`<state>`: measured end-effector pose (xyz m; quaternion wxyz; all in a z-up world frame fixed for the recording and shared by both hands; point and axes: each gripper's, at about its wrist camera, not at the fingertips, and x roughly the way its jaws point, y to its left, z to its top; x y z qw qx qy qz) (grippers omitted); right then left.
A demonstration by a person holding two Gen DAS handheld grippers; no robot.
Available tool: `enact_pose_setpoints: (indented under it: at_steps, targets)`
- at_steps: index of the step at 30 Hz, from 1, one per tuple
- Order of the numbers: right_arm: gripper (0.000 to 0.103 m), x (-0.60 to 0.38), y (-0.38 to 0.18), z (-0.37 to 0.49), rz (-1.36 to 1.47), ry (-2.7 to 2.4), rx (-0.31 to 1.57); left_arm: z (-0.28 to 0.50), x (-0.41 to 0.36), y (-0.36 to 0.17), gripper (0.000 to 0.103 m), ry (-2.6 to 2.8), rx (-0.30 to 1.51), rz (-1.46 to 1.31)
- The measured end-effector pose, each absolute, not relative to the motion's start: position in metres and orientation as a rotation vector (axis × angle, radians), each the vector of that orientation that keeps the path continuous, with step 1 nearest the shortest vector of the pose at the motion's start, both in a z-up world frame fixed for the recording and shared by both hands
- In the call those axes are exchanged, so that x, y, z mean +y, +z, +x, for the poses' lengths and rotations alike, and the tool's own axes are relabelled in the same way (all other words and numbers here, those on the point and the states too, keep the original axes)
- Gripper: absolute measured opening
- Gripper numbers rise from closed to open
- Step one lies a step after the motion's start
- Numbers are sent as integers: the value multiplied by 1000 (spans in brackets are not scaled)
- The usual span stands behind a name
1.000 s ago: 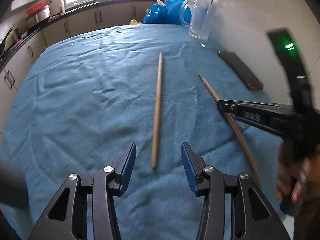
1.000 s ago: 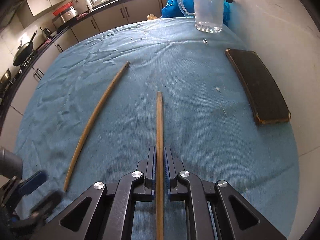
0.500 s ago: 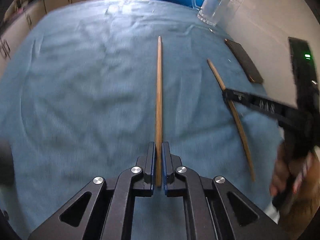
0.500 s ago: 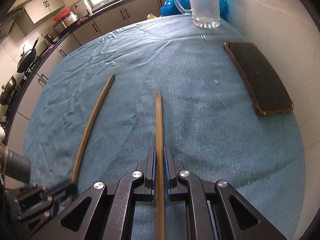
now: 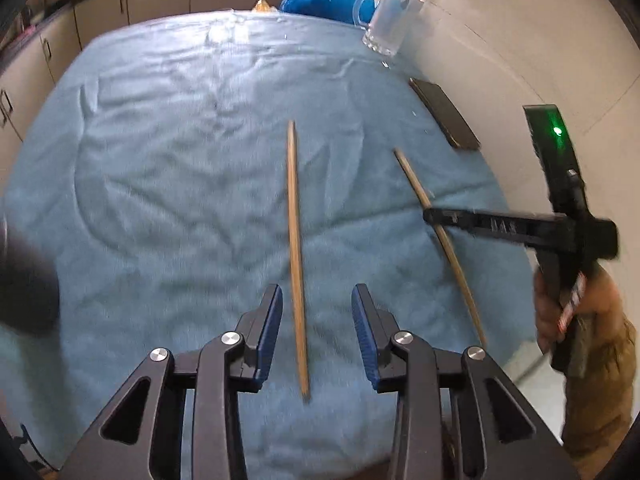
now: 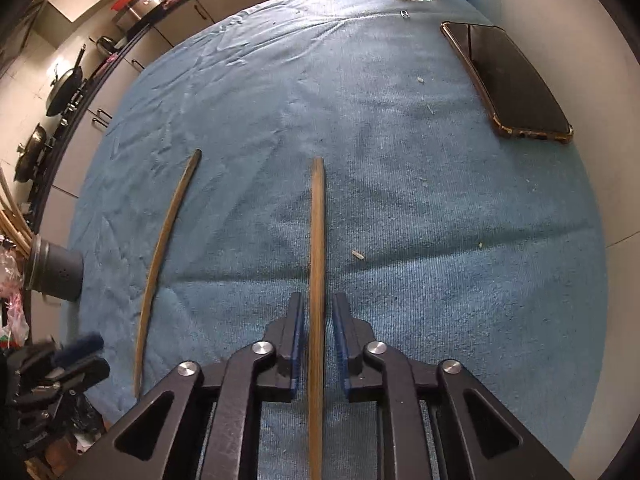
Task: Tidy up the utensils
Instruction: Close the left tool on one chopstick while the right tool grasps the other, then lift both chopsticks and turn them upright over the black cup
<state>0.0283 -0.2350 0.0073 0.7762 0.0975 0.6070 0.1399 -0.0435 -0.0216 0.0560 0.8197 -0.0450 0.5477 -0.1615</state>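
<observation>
Loosened since 0.5 s ago: on the left gripper [image 5: 317, 296], jaws spread wide instead of clamped; on the right gripper [image 6: 318, 300], jaws parted only a little, with a thin gap at each blue pad instead of a firm pinch. Released on both sides, then, and holding nothing. Underneath everything, a wrinkled blue terry cloth [image 5: 160, 160], soft and ribbed, dotted with pale crumbs in the right wrist view. Near the wall at the right edge, a flat dark phone [image 6: 516, 88] in a brownish case, glossy and rounded at the corners. At the far end, a clear glass mug [image 5: 386, 24] with a handle, upright. Off the cloth's left edge in the right wrist view, a dark grey cylindrical holder [image 6: 56, 272]. On the cloth, 2 slim wooden sticks, light brown, matte, tapering toward the far tip. For the left chopstick [image 5: 295, 240], lying flat and pointing away, near end set between the 2 open fingers, closer to the left pad than the right, touching neither. For the right chopstick [image 6: 317, 240], running straight out between the 2 barely parted pads, centred, its near end passing back under the gripper body. Well apart from each other, roughly side by side.
</observation>
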Motion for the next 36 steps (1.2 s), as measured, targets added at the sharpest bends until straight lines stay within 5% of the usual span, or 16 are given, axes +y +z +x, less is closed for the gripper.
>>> enact_pose_setpoints:
  at_steps: [21, 29, 30, 31, 32, 36]
  targets:
    - [26, -197, 2, 97, -69, 259, 1448, 63, -49, 15, 28, -178, 1226, 95]
    - [25, -180, -3, 127, -156, 233, 1517, 73, -62, 13, 49, -215, 1261, 116]
    - [19, -178, -3, 128, -173, 239, 1509, 71, -64, 13, 45, -210, 1251, 121]
    - [15, -174, -2, 127, -181, 250, 1496, 69, -63, 14, 16, -203, 1236, 122]
    - [10, -170, -1, 125, -190, 257, 1482, 67, -60, 15, 7, -206, 1232, 104]
    - [8, -161, 0, 117, -223, 265, 1408, 51, -45, 25, 6, -231, 1187, 20]
